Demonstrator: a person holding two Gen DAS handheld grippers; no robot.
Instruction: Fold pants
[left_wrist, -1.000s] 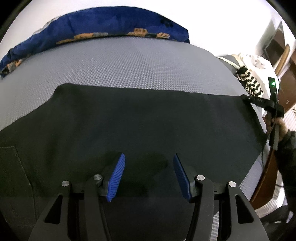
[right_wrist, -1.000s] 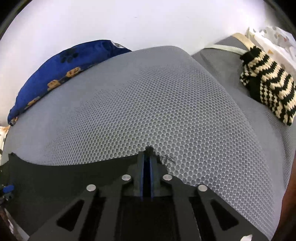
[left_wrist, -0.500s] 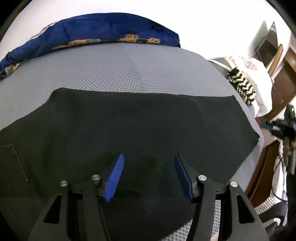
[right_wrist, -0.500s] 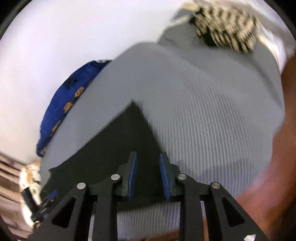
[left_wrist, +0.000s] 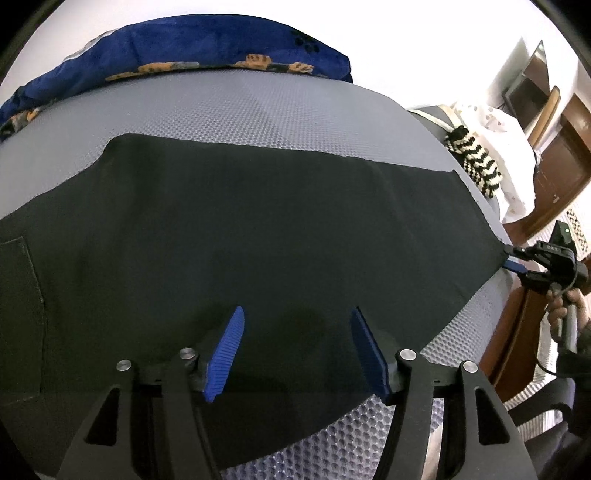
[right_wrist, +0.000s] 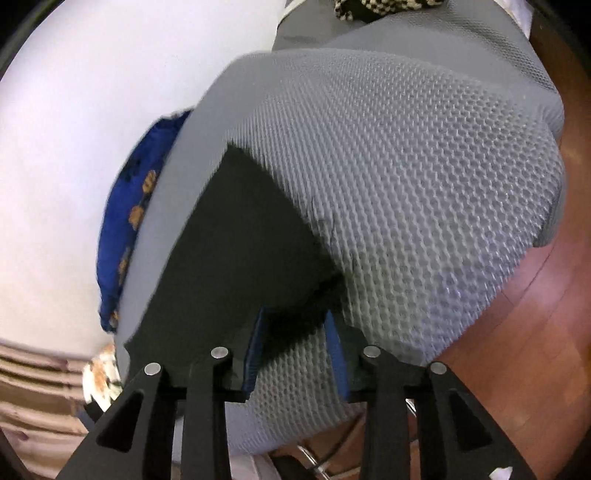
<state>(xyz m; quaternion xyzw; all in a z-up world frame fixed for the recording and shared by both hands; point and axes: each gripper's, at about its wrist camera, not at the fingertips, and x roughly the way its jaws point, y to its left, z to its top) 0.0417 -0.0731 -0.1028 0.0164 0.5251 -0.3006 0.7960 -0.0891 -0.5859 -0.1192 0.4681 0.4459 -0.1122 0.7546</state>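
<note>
Black pants (left_wrist: 258, 229) lie spread flat on a grey mesh mattress (left_wrist: 258, 110). My left gripper (left_wrist: 297, 314) hovers over their near edge; its jaws are opening, with only flat cloth under the blue pads. My right gripper (left_wrist: 515, 258), held by a hand (left_wrist: 561, 306), sits at the pants' near right corner. In the right wrist view that corner of the pants (right_wrist: 236, 251) lies between the jaws of the right gripper (right_wrist: 295, 317). They are opening and the pads do not press on the cloth.
A blue pillow (left_wrist: 184, 48) with orange paw prints lies along the mattress's far edge. A black-and-white striped knit piece (left_wrist: 476, 162) and a white dotted cloth (left_wrist: 491, 125) sit at the far right. Wooden furniture (left_wrist: 561, 173) and wooden floor (right_wrist: 535, 332) border the right side.
The right gripper let go of the pants' far right corner, swung round and rolled to the near right corner, and its jaws came apart. The left gripper widened a little.
</note>
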